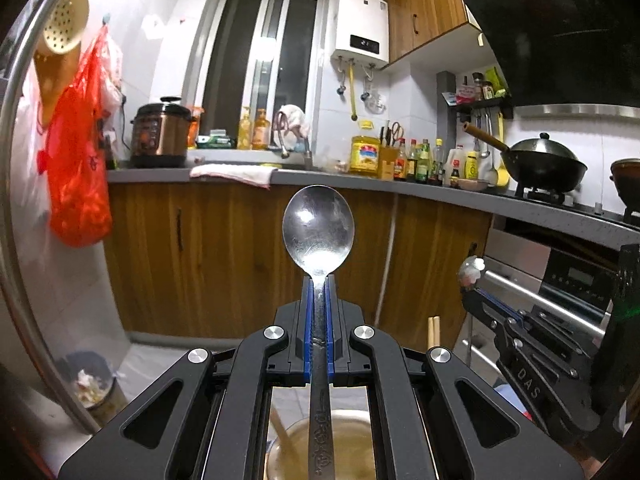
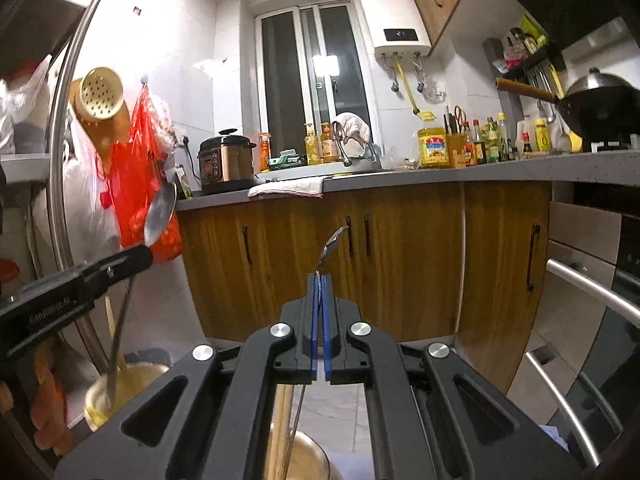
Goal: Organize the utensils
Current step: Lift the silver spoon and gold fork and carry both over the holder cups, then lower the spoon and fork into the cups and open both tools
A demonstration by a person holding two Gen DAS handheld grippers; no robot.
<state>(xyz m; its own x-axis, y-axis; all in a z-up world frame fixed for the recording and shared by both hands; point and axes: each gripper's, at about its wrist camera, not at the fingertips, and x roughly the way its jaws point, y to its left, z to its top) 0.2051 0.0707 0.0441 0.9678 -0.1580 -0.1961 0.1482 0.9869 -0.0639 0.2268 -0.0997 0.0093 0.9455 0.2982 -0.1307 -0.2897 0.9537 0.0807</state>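
The left gripper (image 1: pixel 319 280) is clamped on a large spoon (image 1: pixel 318 228), bowl forward, held in mid-air. The right gripper (image 2: pixel 320 280) is clamped on a second, slimmer spoon (image 2: pixel 332 245). Both handles hang above a beige container (image 1: pixel 320 444) holding chopsticks (image 1: pixel 434 332). Neither utensil is deposited yet; placement remains.

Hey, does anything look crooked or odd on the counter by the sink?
Yes: a white cloth with a pink edge droops over the front edge of the grey counter left of the sink, rumpled rather than folded.
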